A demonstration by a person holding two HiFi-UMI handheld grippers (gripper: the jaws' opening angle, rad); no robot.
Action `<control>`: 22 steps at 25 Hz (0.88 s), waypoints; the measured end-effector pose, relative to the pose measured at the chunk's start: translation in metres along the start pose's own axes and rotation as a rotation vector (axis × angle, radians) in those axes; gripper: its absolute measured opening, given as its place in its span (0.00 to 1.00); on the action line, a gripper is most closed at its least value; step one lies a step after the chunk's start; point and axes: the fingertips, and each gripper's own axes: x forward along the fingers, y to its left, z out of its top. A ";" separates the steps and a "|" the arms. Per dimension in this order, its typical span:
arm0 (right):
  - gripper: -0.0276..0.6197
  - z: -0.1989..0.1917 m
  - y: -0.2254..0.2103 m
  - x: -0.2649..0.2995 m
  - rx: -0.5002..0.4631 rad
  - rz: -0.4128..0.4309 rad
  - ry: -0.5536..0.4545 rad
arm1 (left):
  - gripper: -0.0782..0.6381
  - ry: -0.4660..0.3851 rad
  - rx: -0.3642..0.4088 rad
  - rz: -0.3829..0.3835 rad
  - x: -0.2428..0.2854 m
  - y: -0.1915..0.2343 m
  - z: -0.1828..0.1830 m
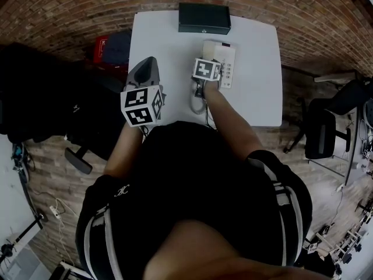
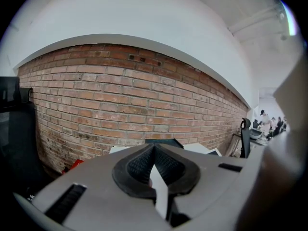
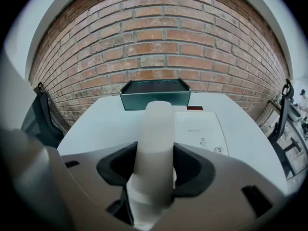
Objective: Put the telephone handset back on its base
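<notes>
My right gripper (image 3: pixel 155 166) is shut on the white telephone handset (image 3: pixel 154 129), which stands lengthwise between the jaws and points away from me. Just beyond and to the right of it lies the white telephone base (image 3: pixel 202 129) on the white table (image 3: pixel 106 124). From the head view, the right gripper (image 1: pixel 207 70) hovers over the left side of the base (image 1: pixel 226 66), and the coiled cord (image 1: pixel 196 102) hangs toward me. My left gripper (image 1: pixel 143 95) is raised off the table's left edge; its black pads (image 2: pixel 166 165) meet with nothing between them.
A dark green box (image 1: pixel 204 18) sits at the table's far edge, against the brick wall (image 3: pixel 154 42). A red item (image 1: pixel 102 48) lies on the floor left of the table. Black chairs (image 1: pixel 323 127) stand to the right.
</notes>
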 end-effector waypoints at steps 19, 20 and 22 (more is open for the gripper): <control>0.22 0.093 -0.003 -0.104 0.094 0.169 -0.524 | 0.10 -0.017 0.008 -0.062 0.005 -0.016 0.004; 0.18 0.101 -0.004 -0.119 0.088 0.173 -0.573 | 0.10 -0.019 0.010 -0.069 0.007 -0.018 0.005; 0.08 0.115 -0.006 -0.148 0.063 0.174 -0.669 | 0.10 -0.024 0.012 -0.083 0.010 -0.022 0.007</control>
